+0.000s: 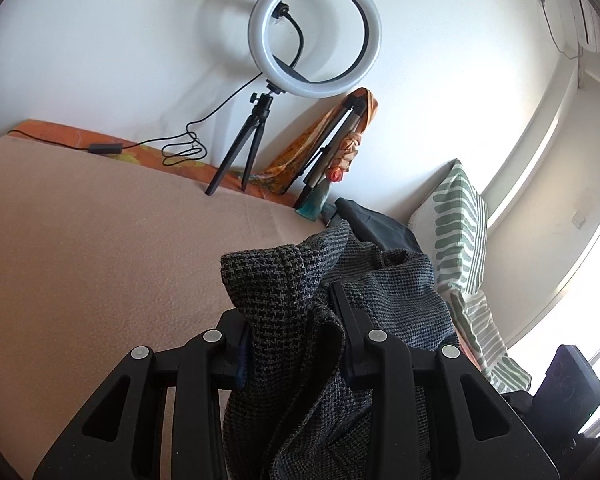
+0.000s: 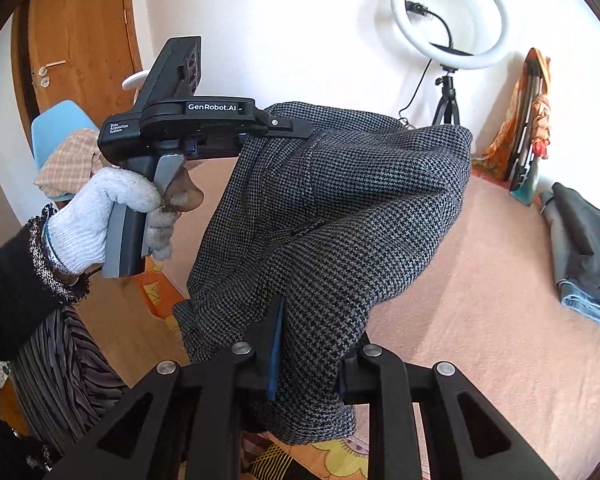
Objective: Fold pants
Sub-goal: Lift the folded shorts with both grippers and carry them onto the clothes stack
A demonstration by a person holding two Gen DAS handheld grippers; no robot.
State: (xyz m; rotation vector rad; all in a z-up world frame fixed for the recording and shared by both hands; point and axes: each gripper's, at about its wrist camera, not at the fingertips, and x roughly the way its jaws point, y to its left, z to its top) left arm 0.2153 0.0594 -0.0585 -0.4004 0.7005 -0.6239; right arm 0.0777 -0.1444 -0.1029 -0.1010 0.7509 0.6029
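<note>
Dark grey houndstooth pants hang lifted above the bed, bunched between both grippers. In the left wrist view my left gripper is shut on a thick fold of the pants, and the cloth drapes down between its fingers. From the right wrist camera, my right gripper is shut on another edge of the fabric, with the blue pad of its left finger pressed into the cloth. A white-gloved hand holds the left gripper at the pants' upper left edge.
The bed carries a pink blanket. At the wall stand a ring light on a tripod and a folded tripod draped in orange cloth. A dark folded garment and a striped pillow lie at the right. A door and a blue chair are at the left.
</note>
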